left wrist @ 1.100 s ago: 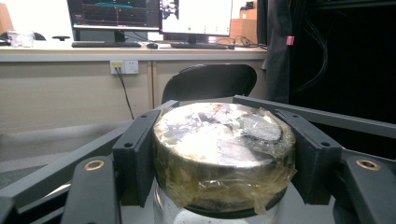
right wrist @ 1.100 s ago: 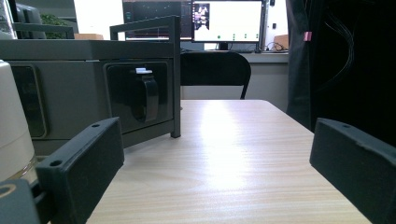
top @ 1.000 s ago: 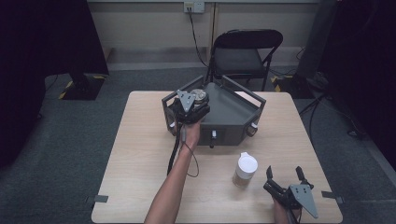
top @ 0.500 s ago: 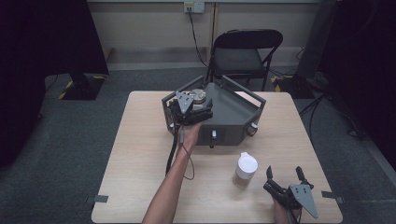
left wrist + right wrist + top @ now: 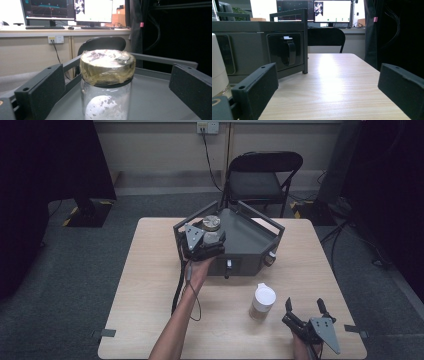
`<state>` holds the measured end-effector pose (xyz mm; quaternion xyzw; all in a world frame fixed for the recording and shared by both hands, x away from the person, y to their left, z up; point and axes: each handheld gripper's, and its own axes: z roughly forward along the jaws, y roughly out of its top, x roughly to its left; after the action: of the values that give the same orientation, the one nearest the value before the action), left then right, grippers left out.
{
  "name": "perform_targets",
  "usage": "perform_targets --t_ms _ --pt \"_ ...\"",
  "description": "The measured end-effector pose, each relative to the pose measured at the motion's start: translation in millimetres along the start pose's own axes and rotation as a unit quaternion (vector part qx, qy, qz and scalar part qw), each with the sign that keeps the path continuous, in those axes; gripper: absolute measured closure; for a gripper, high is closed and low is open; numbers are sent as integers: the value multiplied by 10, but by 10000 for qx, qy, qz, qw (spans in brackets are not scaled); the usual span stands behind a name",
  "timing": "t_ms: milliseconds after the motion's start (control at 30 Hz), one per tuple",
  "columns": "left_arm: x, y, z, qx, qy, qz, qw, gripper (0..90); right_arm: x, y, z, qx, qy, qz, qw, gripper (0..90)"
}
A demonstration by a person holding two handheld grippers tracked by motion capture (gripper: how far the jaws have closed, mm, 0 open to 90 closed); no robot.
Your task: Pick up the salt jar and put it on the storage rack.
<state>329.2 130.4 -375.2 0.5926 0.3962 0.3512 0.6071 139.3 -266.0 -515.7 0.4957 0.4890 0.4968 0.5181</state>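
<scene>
1. Clear glass jar with a gold lid under crinkled plastic wrap (image 5: 107, 82) stands upright on the floor of the dark grey angular metal tray (image 5: 255, 237), toward the tray's 9 o'clock side as the high view shows it; this is the thing I am reaching for.
2. My left gripper (image 5: 202, 242) hangs over the tray's near-left rim, its jaws spread wide with the jar between them and daylight on both sides. Nothing is grasped yet.
3. To do this well, I judge I should bring the jaws lower so the pads meet the glass body below the lid, not the slippery wrapped lid itself.
4. I would centre first: in the left gripper view the jar sits a little toward the 9 o'clock jaw, so closing now could nudge it sideways.
5. I would close slowly and keep the jar upright; glass on smooth metal could slide or tip.
6. My right gripper (image 5: 306, 312) rests low over the pale wooden table (image 5: 150, 285) at the 5 o'clock corner, jaws parted and holding nothing, with a white-lidded cylindrical container (image 5: 263, 301) just at its 9 o'clock. I would leave it parked there, well apart from the tray.
</scene>
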Motion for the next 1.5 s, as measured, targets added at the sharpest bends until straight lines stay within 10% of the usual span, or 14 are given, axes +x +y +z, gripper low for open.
perform_targets --t_ms 700,967,1500 --pt "-20 -77 -558 -198 -121 246 9994 1 1 0 0 -1 -1 0 10000 13" --pt "-15 -124 -811 -323 -119 -54 9994 1 4 1 0 1 -7 1 10000 14" --pt "-134 -433 -1186 -532 7 41 9986 1 11 1 0 1 -28 1 10000 14"
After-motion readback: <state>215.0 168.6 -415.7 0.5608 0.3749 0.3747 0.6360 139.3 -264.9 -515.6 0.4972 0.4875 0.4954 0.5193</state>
